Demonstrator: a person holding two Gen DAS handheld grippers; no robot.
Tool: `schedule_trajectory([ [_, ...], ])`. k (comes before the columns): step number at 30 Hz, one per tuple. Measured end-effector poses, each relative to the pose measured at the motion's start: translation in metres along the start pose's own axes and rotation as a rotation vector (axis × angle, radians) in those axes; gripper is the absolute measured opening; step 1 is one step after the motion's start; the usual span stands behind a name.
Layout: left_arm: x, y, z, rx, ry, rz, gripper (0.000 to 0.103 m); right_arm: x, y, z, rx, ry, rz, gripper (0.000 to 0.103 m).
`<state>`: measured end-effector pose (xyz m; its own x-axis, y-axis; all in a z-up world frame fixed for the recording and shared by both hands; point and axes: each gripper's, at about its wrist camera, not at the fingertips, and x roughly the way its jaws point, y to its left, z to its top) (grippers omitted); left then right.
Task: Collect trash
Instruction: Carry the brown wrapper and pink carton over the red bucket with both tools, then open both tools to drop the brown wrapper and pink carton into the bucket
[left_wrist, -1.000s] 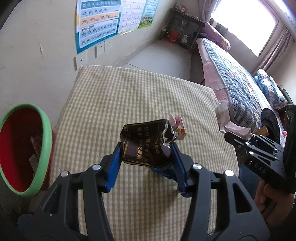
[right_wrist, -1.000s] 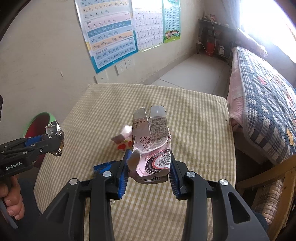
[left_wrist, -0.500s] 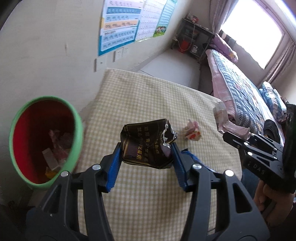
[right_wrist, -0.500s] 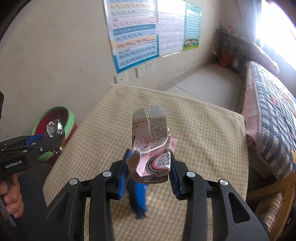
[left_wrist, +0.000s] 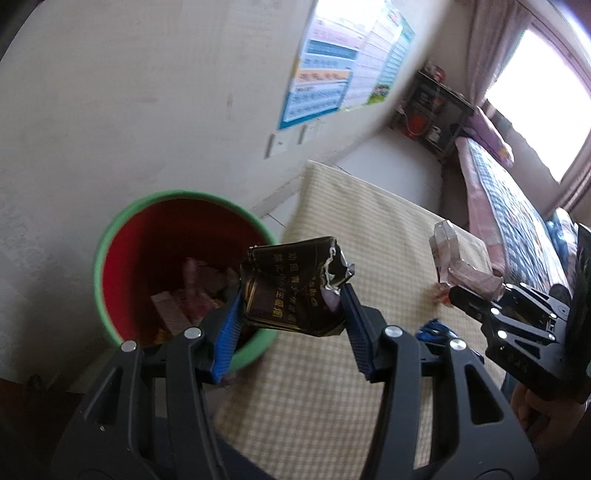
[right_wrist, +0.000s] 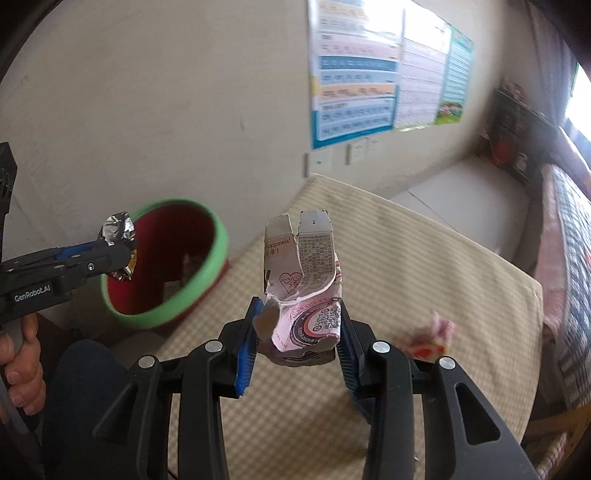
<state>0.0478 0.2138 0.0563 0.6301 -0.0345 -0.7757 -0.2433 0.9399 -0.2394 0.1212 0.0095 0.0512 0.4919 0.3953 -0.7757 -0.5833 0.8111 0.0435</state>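
My left gripper (left_wrist: 291, 314) is shut on a crumpled black foil wrapper (left_wrist: 291, 288) with gold print, carried near the rim of a red bin with a green rim (left_wrist: 110, 243). The bin holds several scraps. In the right wrist view the same wrapper (right_wrist: 118, 230) shows its silver side beside the bin (right_wrist: 218, 236). My right gripper (right_wrist: 295, 332) is shut on a torn pink and white carton (right_wrist: 303, 288), above the checked table (right_wrist: 424, 280). That carton (left_wrist: 454, 258) also appears at the right of the left wrist view. A small red and pink scrap (right_wrist: 430, 338) lies on the table.
A blue scrap (left_wrist: 436, 330) lies on the table (left_wrist: 369, 221) behind my left fingers. Posters hang on the wall (right_wrist: 354, 74) behind the table. A bed with a patterned quilt (left_wrist: 517, 206) runs along the right. A person's hand (right_wrist: 22, 365) grips the left tool's handle.
Both grippers have swung left with their loads. The bin has come from the left edge toward the middle of both views, and the table has slid to the right.
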Motion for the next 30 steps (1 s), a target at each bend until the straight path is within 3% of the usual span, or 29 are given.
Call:
schedule_trajectory([
  [15, -0.016, 0.084, 0.009, -0.101, -0.028, 0.08, 0.05, 0.038, 0.093, 0.042, -0.123, 0.003, 0.115, 0.037],
  [30, 0.007, 0.125, 0.013, -0.161, -0.006, 0.063, 0.05, 0.088, 0.139, 0.051, -0.184, 0.065, 0.169, 0.037],
])
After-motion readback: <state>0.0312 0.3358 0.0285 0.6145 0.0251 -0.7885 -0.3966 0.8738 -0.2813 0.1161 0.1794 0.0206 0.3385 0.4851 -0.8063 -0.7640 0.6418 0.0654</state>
